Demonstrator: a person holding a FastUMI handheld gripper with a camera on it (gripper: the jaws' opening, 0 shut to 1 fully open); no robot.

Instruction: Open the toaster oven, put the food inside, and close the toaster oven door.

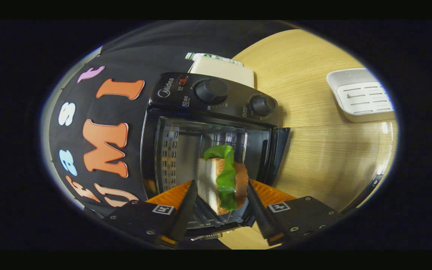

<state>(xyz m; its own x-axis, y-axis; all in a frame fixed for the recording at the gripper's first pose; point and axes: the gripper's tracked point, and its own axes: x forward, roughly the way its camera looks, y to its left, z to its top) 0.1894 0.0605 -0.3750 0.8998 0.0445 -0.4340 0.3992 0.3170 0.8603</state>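
**Sandwich held at the open toaster oven**

The wooden counter [313, 150] spreads out beyond the jaws and off to their right, pale and bare for most of its width.

The toaster oven [212, 123] stands on it straight ahead of the jaws, close up. Its door is down, so the metal cavity lies open just beyond the fingertips; a slotted side wall shows on the left inside. Two round knobs [211, 90] sit on the control panel along the far side of the opening.

A white slotted tray [362, 95] rests on the counter well off to the right of the jaws, apart from the oven.

A pale box [223, 69] sits beyond the oven, just behind its control panel.

The sandwich [221, 180], bread slices with a green leaf between them, stands on edge between the fingers at the mouth of the cavity.

The gripper [219, 195] is clenched on the sandwich, one finger pressing each bread face.
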